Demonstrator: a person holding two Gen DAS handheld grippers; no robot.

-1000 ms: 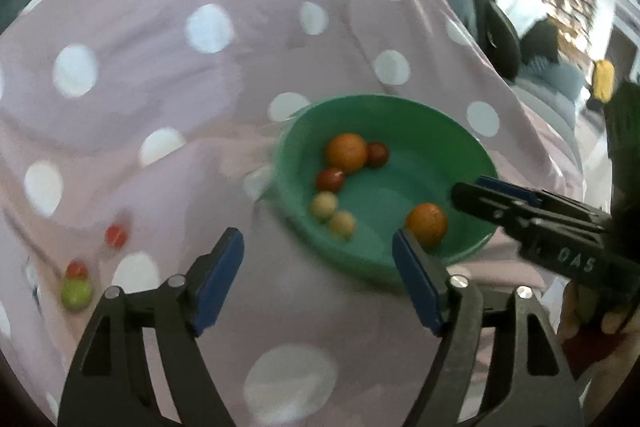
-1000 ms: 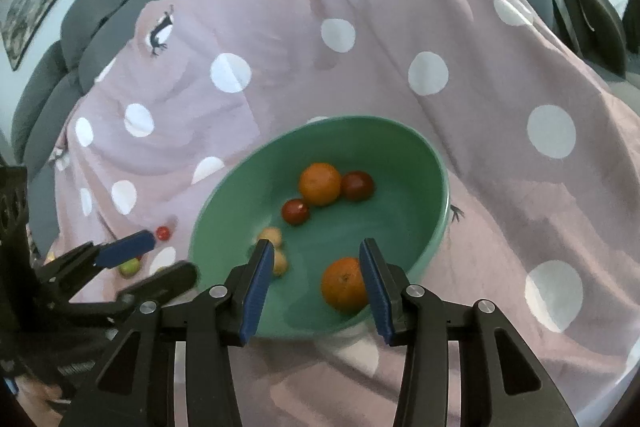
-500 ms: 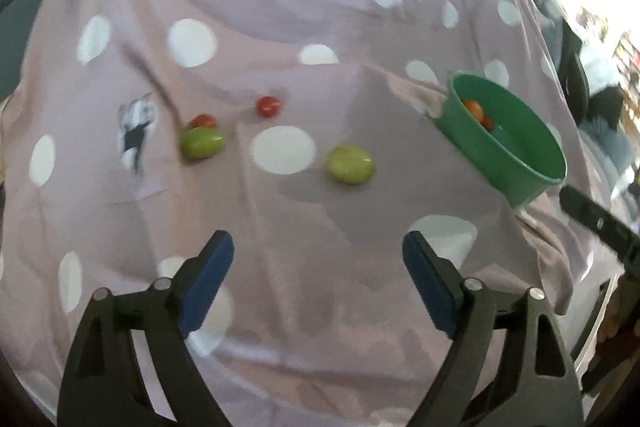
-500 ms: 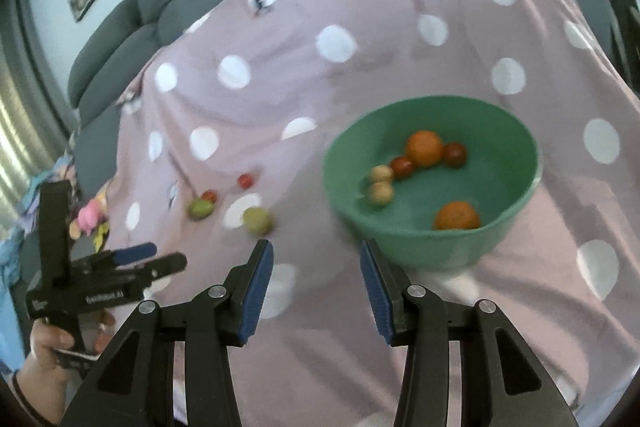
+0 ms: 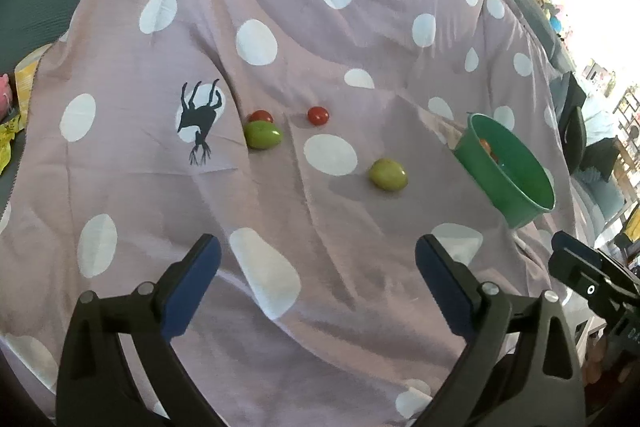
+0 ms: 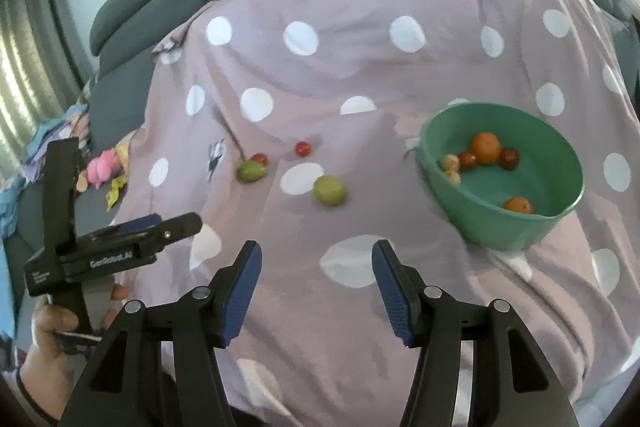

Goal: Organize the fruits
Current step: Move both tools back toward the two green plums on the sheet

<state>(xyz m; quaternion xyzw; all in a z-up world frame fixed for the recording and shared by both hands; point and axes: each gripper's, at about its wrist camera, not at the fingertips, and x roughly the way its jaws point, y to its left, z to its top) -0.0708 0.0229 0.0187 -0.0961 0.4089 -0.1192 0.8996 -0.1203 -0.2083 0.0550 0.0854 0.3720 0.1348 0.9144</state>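
part-sorted: seven fruits already in the green bowl (image 6: 472, 219), two oranges among them. still loose on the spotted cloth (image 5: 280, 27): nearer green fruit (image 5: 387, 174), farther green fruit (image 5: 262, 135), two small red fruits (image 5: 318, 115). left tongs (image 5: 316, 271) and right tongs (image 6: 316, 279) just been spreading, both empty, aimed at the stragglers.

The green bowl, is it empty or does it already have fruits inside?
Not empty. The green bowl holds two orange fruits, two dark red ones and two small pale ones.
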